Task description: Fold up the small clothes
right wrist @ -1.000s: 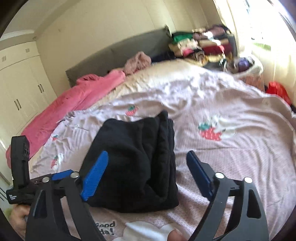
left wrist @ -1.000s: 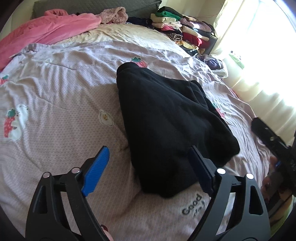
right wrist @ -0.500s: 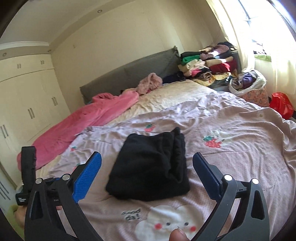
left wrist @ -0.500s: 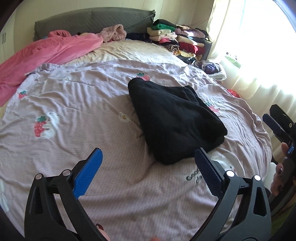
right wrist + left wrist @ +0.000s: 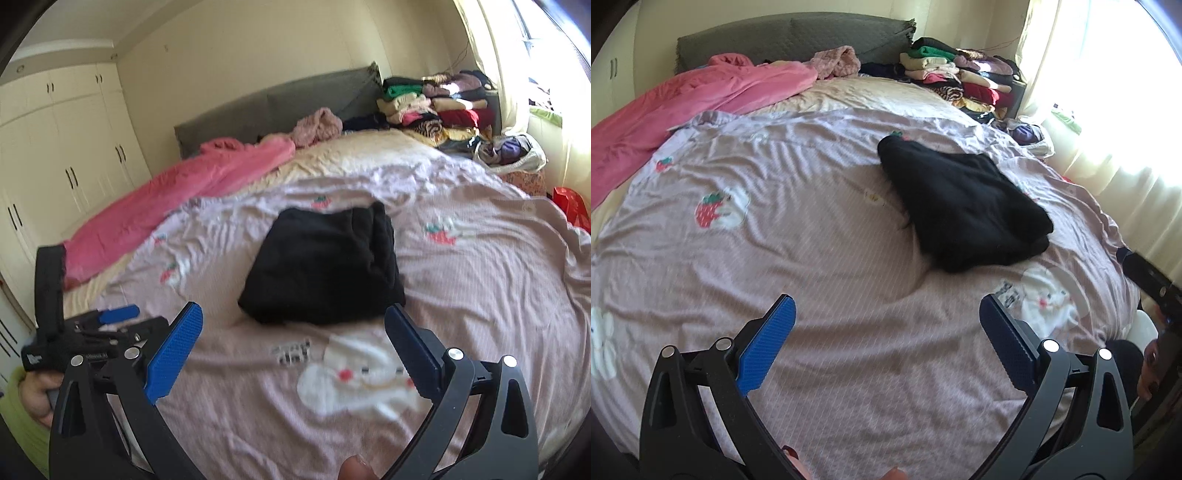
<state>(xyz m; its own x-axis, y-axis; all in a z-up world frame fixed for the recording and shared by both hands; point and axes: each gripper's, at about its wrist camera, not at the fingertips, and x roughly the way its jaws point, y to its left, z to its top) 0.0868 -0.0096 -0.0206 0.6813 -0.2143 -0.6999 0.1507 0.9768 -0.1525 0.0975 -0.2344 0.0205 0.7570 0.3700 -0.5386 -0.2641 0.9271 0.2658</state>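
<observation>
Folded black garment (image 5: 964, 210) lies on bed's lilac strawberry-print cover (image 5: 775, 240), right of centre, untouched. Left hand-held gripper (image 5: 886, 332) hovers above cover, blue pads wide apart, nothing between. Right hand-held gripper (image 5: 293, 332) likewise spread, empty, near garment's front edge. Stack of folded clothes (image 5: 436, 103) beside headboard (image 5: 277, 107).
</observation>
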